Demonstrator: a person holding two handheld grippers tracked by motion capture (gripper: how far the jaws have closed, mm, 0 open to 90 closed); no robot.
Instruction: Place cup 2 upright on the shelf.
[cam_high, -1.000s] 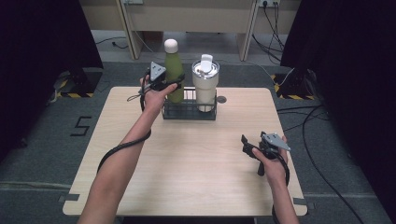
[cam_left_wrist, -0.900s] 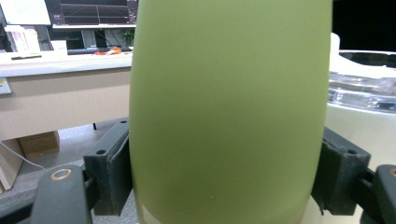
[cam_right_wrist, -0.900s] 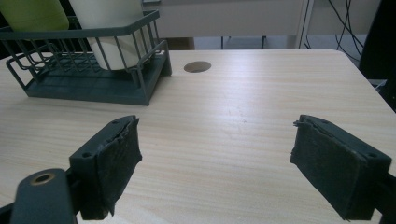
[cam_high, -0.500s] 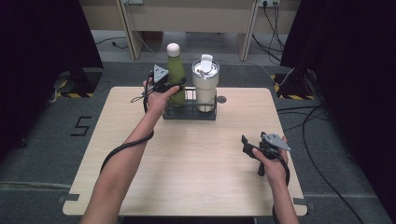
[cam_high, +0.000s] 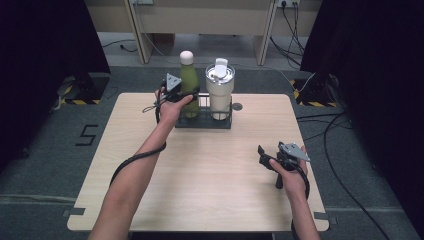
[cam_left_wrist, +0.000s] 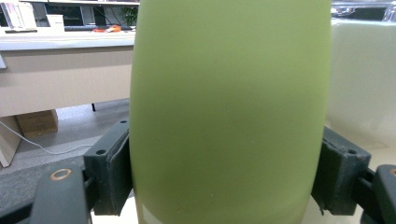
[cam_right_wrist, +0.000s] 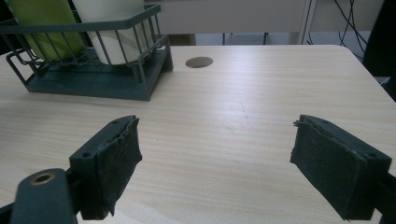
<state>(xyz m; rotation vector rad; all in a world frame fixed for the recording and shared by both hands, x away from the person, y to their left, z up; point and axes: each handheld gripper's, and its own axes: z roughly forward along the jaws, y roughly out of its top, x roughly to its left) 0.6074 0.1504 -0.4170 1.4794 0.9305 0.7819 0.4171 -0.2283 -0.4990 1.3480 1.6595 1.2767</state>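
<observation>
Wooden table (cam_high: 210, 170); wire rack (cam_high: 202, 121) on it.

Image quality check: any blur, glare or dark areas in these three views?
High view: sharp table, black surroundings either side. Left gripper view: green bottle too close, soft and featureless. Right gripper view: near pads slightly soft, wire rack clearer, no strong glare.

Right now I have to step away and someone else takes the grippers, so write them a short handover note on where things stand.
Left gripper: shut on the green bottle, pads on both sides of its body.
Right gripper: open, holding nothing, low over the table near its right edge.
Things: the green bottle stands upright in the left half of the wire rack; the white tumbler stands beside it in the right half.
Done: both vessels are in the rack.
Left: probably release the bottle and draw the left gripper back.
</observation>
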